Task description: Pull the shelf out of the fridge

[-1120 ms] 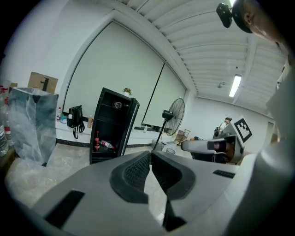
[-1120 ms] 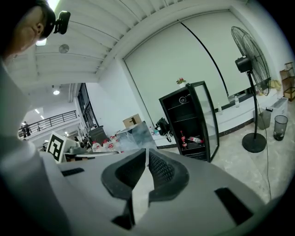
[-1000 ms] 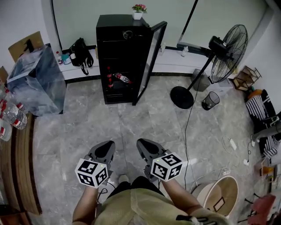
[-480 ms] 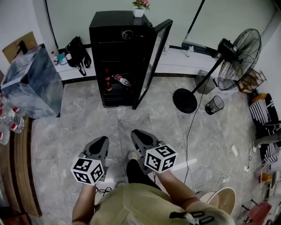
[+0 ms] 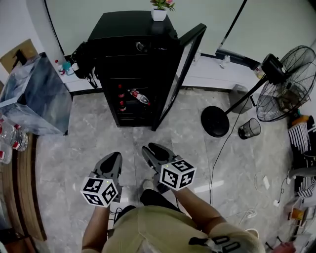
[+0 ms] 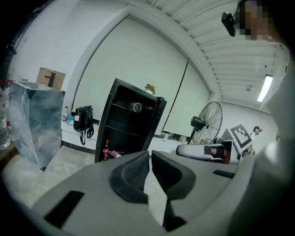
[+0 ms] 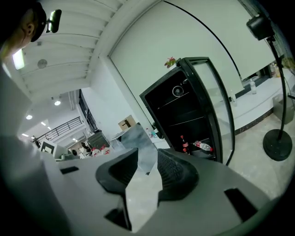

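A black fridge (image 5: pixel 133 54) stands against the far wall with its glass door (image 5: pixel 183 69) swung open to the right. Inside, dark shelves (image 5: pixel 129 106) show, and red-capped bottles (image 5: pixel 136 95) lie on a lower one. Both grippers hang over the floor, well short of the fridge. My left gripper (image 5: pixel 112 159) is shut with nothing in it, its pads (image 6: pixel 133 170) pressed together. My right gripper (image 5: pixel 150 149) is opening, with a narrow gap between its jaws and nothing in it. Both gripper views look towards the fridge (image 6: pixel 126 124) (image 7: pixel 184 120).
A standing fan (image 5: pixel 286 84) with a round base (image 5: pixel 215 121) and a wire waste basket (image 5: pixel 249 128) are at the right. A plastic-wrapped box (image 5: pixel 32 99) and water bottles (image 5: pixel 10 136) are at the left. A black bag (image 5: pixel 81 62) sits beside the fridge, with a flower pot (image 5: pixel 159 10) on top.
The person has stepped towards the fridge, which now looks larger and nearer. Both grippers came forward with them. The right gripper's jaws have parted; the left stays shut.
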Action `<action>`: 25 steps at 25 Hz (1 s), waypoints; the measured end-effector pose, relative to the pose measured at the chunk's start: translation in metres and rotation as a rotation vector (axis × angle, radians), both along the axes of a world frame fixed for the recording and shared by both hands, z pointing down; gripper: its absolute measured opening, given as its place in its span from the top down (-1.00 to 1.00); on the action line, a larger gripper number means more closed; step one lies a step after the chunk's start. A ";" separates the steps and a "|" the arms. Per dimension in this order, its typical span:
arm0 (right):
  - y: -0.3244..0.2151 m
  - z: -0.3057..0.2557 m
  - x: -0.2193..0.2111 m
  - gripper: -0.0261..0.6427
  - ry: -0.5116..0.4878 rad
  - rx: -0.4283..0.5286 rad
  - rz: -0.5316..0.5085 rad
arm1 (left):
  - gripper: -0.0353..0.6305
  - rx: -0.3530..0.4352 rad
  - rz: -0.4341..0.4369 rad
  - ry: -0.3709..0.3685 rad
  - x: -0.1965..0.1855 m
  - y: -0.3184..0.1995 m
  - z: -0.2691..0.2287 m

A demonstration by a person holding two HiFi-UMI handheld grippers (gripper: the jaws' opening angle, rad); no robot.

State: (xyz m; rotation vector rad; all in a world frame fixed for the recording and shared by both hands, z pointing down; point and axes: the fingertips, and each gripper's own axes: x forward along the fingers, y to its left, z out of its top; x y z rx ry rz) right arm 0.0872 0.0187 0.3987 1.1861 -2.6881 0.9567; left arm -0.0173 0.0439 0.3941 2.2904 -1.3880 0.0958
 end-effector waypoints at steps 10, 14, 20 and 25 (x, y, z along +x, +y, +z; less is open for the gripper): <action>-0.105 0.024 0.000 0.40 -0.186 -0.131 0.070 | 0.82 -0.037 -0.056 0.004 -0.007 -0.062 0.007; -0.129 0.028 -0.011 0.36 -0.241 -0.142 0.120 | 0.82 -0.025 -0.083 0.020 -0.027 -0.084 0.014; -0.170 0.034 -0.033 0.33 -0.304 -0.186 0.214 | 0.82 -0.042 -0.028 0.070 -0.045 -0.129 0.028; -0.209 0.051 -0.053 0.33 -0.302 -0.225 0.282 | 0.82 -0.063 0.016 0.104 -0.075 -0.166 0.042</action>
